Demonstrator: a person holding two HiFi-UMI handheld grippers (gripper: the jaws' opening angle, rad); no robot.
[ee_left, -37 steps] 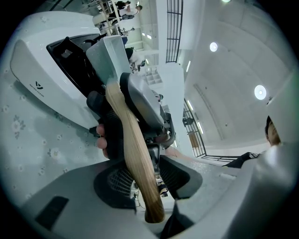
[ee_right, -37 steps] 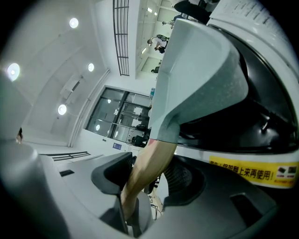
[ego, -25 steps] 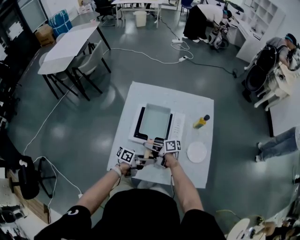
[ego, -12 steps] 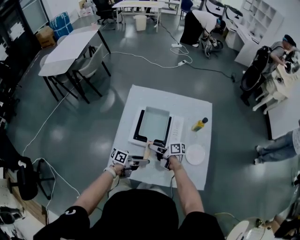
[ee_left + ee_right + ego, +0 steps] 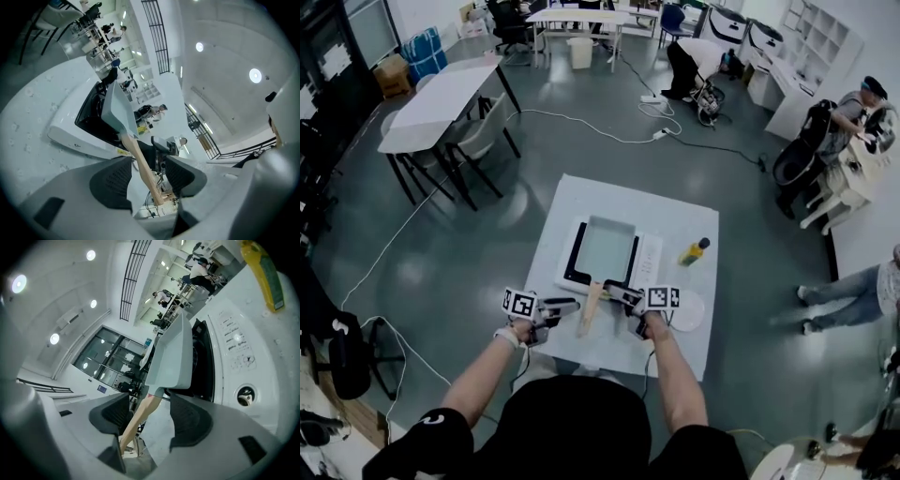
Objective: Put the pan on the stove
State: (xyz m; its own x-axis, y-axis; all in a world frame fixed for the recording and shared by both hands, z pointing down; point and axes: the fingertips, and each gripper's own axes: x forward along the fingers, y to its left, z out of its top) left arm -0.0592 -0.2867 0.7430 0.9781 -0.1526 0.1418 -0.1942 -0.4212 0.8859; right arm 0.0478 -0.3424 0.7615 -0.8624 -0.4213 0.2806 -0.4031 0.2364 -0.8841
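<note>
Left gripper (image 5: 570, 304) and right gripper (image 5: 617, 292) both stand with jaws apart and grip nothing. Head view: square white table (image 5: 572, 202) carries the stove (image 5: 652, 258), a flat white slab with a black glass top. Rectangular pale grey pan (image 5: 605, 248) sits on that black top. Its straight light wooden handle (image 5: 591, 309) sticks out toward the person and lies between the two grippers, free of both. Yellow bottle (image 5: 694, 251) with a dark cap and a round white plate (image 5: 689, 309) lie right of the stove.

Left gripper view: left gripper (image 5: 149, 164) jaws have just been opening and are now wide. Ribbed dark pads (image 5: 112, 183) are clear of the handle (image 5: 140, 161), which shows in the gap. Pan (image 5: 117, 110) sits on the stove (image 5: 70, 136) ahead.

Right gripper view: right gripper (image 5: 150, 401) jaws are wide. Handle (image 5: 140, 416) runs through the gap, unclamped. Pan (image 5: 173, 357) has smooth, thin walls. Stove (image 5: 234, 352) has printed markings and a round knob (image 5: 246, 395). Bottle (image 5: 265, 275) shows at the top right.
</note>
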